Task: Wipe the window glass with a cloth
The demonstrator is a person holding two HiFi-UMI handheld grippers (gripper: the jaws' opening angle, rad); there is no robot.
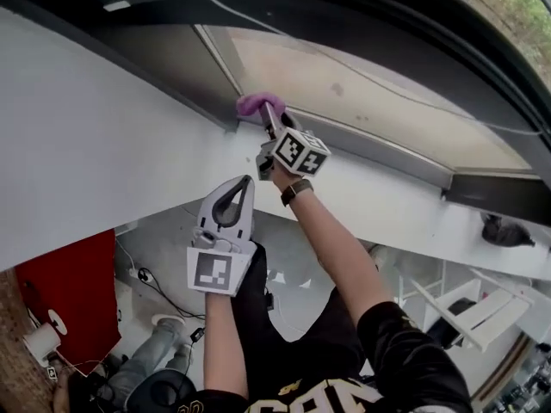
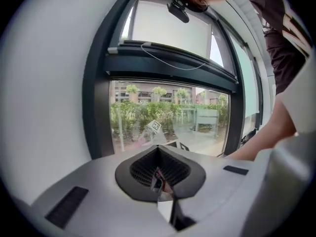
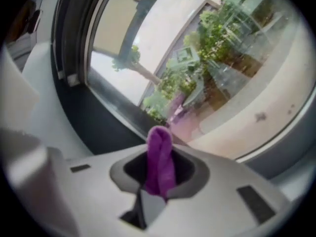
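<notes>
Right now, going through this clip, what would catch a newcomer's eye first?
The purple cloth stands out first, pinched in the right gripper at a corner of the window glass, upper middle of the head view. Next comes the left gripper, lower down in front of the white wall, jaws together.
</notes>
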